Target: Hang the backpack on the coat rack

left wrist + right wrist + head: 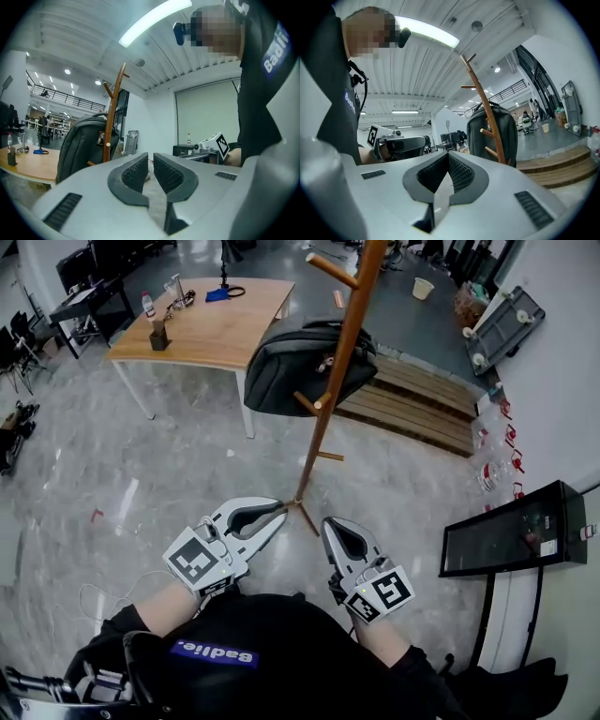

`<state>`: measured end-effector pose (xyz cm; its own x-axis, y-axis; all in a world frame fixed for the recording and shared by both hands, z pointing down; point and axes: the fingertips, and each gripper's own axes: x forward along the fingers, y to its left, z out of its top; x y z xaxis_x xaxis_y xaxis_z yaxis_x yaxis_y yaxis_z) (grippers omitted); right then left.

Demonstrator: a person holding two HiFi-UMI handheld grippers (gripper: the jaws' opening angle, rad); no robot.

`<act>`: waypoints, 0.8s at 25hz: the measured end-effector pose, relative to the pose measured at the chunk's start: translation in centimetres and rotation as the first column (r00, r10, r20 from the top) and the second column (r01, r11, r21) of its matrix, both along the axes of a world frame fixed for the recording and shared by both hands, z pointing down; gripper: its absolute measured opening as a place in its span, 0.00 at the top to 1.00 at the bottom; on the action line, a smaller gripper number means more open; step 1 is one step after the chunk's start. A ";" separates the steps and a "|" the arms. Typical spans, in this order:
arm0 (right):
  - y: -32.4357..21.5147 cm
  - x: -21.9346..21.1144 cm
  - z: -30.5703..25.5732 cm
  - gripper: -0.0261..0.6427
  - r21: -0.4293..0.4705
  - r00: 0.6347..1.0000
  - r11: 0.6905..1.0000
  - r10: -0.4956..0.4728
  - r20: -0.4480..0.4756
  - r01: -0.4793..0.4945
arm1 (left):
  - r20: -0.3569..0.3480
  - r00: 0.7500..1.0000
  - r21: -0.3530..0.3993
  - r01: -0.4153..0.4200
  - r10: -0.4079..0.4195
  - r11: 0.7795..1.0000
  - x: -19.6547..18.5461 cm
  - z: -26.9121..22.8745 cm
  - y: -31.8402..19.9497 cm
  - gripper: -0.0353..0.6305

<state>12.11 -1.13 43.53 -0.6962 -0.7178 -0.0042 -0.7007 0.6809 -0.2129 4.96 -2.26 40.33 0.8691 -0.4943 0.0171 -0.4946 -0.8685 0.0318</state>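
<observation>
on the slim round-poled wooden coat rack [323, 432], the dark grey soft-sided backpack [291, 371] hangs from a peg, bulging to the pole's left above the glossy stone floor [141, 474]. low by the rack's splayed foot: left gripper [279, 512], ribbed dark pads a narrow gap apart, nothing between; right gripper [327, 523], pads meeting at the tips, empty. pale wooden table [225, 329] behind.

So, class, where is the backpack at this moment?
In the head view the backpack hangs at upper centre on the coat rack, on the left side of its pole and just right of the wooden table.
</observation>
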 end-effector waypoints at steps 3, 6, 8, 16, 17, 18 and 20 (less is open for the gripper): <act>1.2 -1.2 -0.1 0.97 0.000 1.000 1.000 0.015 0.003 -0.015 | -0.040 0.999 -0.014 -0.033 0.033 0.999 -0.5 0.1 1.6 0.91; 1.9 -2.7 -0.6 0.97 0.013 1.000 1.000 0.027 0.000 -0.027 | -0.051 0.997 -0.005 -0.065 0.064 0.998 -1.8 -0.4 2.5 0.93; 1.9 -3.7 -0.5 0.97 0.013 1.000 1.000 0.025 -0.013 -0.025 | -0.054 0.996 -0.010 -0.079 0.078 0.997 -2.8 -0.2 2.9 0.93; 3.0 -6.1 -0.5 0.97 0.024 0.999 0.999 0.033 -0.039 -0.032 | -0.064 0.994 -0.045 -0.094 0.091 0.995 -5.0 0.8 3.5 0.93; 3.1 -6.2 -0.4 0.97 0.020 0.998 0.999 0.034 -0.045 -0.033 | -0.066 0.993 -0.043 -0.099 0.096 0.994 -5.0 0.7 3.6 0.93; 3.3 -6.3 -0.3 0.97 0.018 0.998 0.999 0.035 -0.048 -0.034 | -0.067 0.992 -0.042 -0.107 0.104 0.993 -5.0 0.7 3.8 0.93; 3.5 -6.5 -0.4 0.97 0.018 0.998 0.999 0.041 -0.048 -0.040 | -0.063 0.991 -0.044 -0.118 0.116 0.992 -5.0 0.9 4.2 0.93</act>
<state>5.64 2.36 43.15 -0.6663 -0.7455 0.0160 -0.7369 0.6551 -0.1670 -0.07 1.94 41.26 0.9211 -0.3890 -0.0158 -0.3856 -0.9171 0.1009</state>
